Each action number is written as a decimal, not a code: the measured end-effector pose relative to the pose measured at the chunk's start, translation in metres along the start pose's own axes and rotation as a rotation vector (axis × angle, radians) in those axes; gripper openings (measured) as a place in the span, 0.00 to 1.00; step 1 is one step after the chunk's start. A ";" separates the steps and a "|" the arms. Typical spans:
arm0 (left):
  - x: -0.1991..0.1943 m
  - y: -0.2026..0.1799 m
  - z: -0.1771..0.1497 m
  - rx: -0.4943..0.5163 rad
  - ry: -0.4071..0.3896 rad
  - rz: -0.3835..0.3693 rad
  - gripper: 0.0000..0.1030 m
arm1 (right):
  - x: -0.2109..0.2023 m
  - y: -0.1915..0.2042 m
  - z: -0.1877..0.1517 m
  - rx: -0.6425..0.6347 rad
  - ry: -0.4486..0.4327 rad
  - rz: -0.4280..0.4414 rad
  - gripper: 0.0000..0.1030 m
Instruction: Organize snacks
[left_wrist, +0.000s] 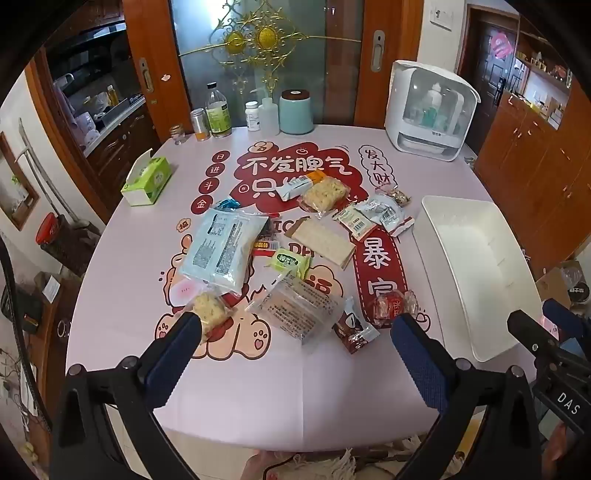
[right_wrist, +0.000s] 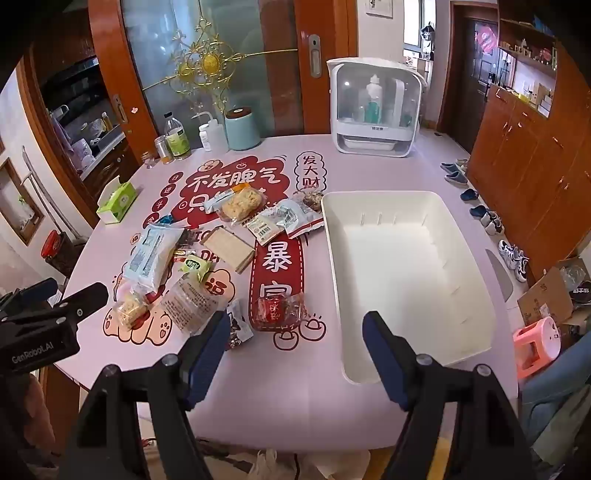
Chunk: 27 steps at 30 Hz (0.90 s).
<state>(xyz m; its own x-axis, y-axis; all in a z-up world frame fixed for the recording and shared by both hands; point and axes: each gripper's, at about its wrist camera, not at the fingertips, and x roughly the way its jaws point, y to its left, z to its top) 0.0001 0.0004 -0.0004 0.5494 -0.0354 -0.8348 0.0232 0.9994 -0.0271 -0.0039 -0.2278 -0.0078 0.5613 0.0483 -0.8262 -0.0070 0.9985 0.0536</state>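
Left gripper (left_wrist: 295, 325) spread wide, nothing between jaws, hovering over near snack packets. Right gripper (right_wrist: 295, 325) also spread, empty, above near table edge.

Snack pile (left_wrist: 295, 251) loose at table centre; white bin (right_wrist: 406, 258) empty, right.

Risks, judged: crinkly wrappers slipping from pads; overlapping packets dragging neighbours; noodle cake (left_wrist: 208, 314) crushing.

Legible: tablecloth "发大财", "暴富"; camera bodies "DAS", "GenRobot.AI".
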 end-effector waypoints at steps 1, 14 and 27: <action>0.001 0.000 0.000 0.008 0.005 0.000 0.99 | -0.001 0.000 0.000 -0.001 -0.003 0.000 0.73; 0.009 -0.003 0.000 0.021 0.054 -0.018 0.99 | 0.006 0.004 0.005 -0.012 0.015 0.002 0.73; 0.001 -0.003 -0.003 0.013 0.026 -0.045 0.99 | 0.007 0.009 0.001 -0.034 0.022 0.024 0.73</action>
<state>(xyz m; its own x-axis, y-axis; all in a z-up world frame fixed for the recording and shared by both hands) -0.0020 -0.0026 -0.0026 0.5258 -0.0798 -0.8469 0.0582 0.9966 -0.0577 0.0011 -0.2188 -0.0126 0.5426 0.0719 -0.8369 -0.0486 0.9973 0.0542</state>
